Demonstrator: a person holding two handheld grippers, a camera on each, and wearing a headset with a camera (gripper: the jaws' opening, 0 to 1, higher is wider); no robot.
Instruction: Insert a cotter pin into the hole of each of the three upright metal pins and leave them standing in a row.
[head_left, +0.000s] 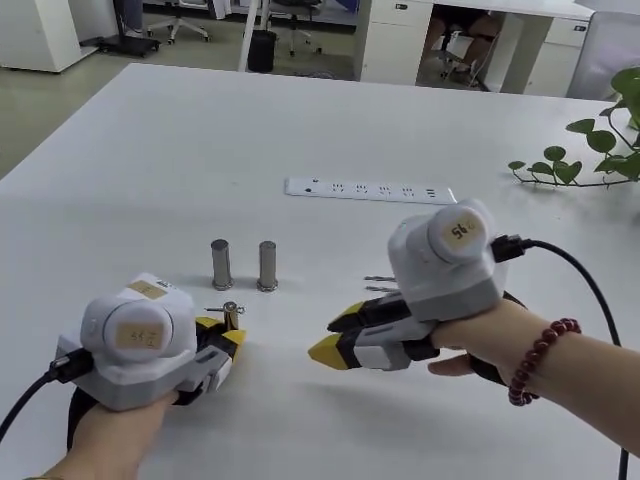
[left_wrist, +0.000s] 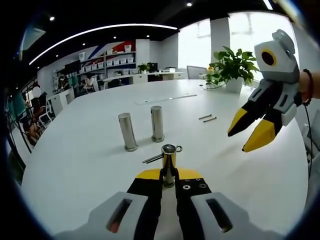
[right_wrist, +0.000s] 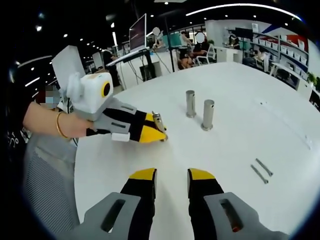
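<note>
As its view reveals, left hand-held gripper (left_wrist: 169, 177) clamps metal pin (left_wrist: 168, 159); right hand-held gripper (right_wrist: 171, 175) narrowly parted.

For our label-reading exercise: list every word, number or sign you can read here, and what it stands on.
"56", as far as it reads: round sticker on the right gripper.
Yellowish stickers on the left gripper: too blurred to read.
Power strip: no readable marking.
</note>
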